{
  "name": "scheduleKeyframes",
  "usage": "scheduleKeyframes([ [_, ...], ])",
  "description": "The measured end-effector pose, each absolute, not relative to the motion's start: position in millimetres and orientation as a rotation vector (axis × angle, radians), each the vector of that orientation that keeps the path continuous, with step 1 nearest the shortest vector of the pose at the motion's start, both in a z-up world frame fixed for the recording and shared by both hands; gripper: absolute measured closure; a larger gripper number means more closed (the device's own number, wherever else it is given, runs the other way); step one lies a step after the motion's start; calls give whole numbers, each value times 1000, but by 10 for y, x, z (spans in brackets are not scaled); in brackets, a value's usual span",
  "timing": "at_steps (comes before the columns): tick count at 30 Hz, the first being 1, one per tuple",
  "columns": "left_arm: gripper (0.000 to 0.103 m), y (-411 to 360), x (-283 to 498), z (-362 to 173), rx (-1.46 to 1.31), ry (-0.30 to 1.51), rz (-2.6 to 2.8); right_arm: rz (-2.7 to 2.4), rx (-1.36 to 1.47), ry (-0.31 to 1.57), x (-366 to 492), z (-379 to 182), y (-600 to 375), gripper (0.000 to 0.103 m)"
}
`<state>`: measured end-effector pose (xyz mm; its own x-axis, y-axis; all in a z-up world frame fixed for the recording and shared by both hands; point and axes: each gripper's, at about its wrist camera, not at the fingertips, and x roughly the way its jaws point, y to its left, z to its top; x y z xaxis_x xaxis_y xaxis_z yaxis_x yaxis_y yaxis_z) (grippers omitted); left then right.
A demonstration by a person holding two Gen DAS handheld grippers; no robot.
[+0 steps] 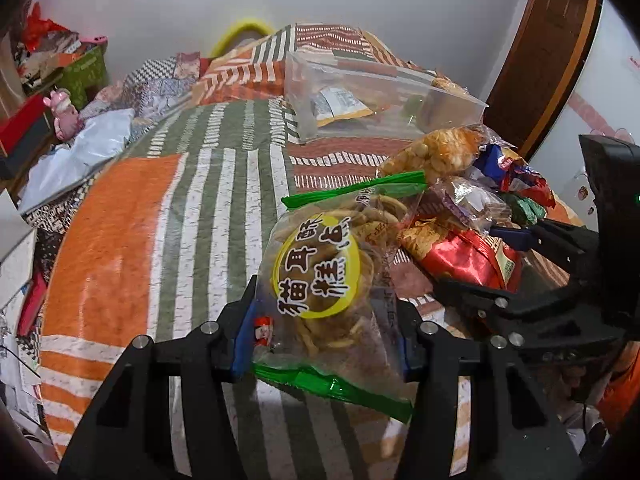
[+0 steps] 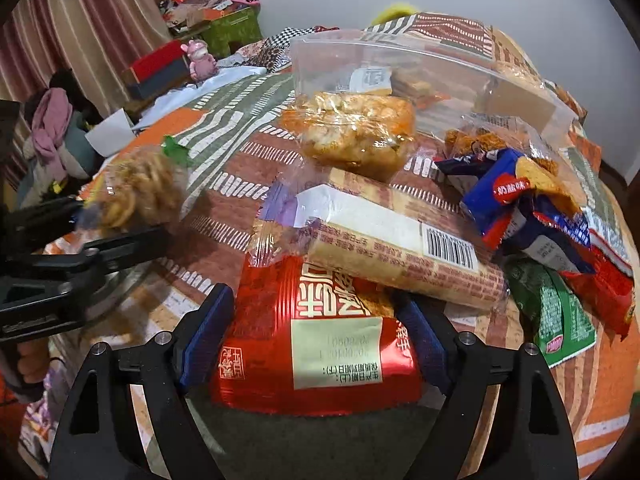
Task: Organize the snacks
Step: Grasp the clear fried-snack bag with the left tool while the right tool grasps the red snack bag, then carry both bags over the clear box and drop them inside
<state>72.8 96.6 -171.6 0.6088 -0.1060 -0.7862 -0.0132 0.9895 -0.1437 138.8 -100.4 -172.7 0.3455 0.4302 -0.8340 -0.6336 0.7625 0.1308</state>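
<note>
— Green-edged clear bag of twisted crisps (image 1: 320, 280) sits between our left tongs (image 1: 322, 340); both blue pads (image 1: 243, 344) press its sides w/ the plastic pinched, so we call that clamped. It hangs tilted above the striped quilt (image 1: 160, 208).

— And our right tongs (image 2: 316, 332)?

— Red foil packet (image 2: 316, 344) lies between those fingers, flat on the quilt. The pads stand just beside its edges, but we can't tell if they squeeze it; jaws look apart, not gripping.

— What else near the right tongs?

— Long biscuit pack w/ a barcode (image 2: 400, 248) lies across the far end of the red packet, just beyond the fingertips. Past that, a clear bag of orange puffed pieces (image 2: 356, 136). To the right side, blue and red wrappers (image 2: 516, 204) and a green packet (image 2: 556, 316) in a loose heap.

— The bin?

— Clear plastic box (image 2: 420, 64) stands farthest ahead of both tongs, well apart from the left pair, w/ a few packets inside. From the right view our left tongs w/ the crisps show at the left edge.
</note>
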Motion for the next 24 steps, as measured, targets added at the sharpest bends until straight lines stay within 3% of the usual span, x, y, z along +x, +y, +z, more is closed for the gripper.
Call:
scheduleKeyframes([
  [8,50,970,668,-1627,-157,888,-58,745,-182,993,1312,-1674,-1092,34],
  [24,50,991,479,-1101,-160,771,-33,846,-77,844,1151,-1087,-1053,35],
])
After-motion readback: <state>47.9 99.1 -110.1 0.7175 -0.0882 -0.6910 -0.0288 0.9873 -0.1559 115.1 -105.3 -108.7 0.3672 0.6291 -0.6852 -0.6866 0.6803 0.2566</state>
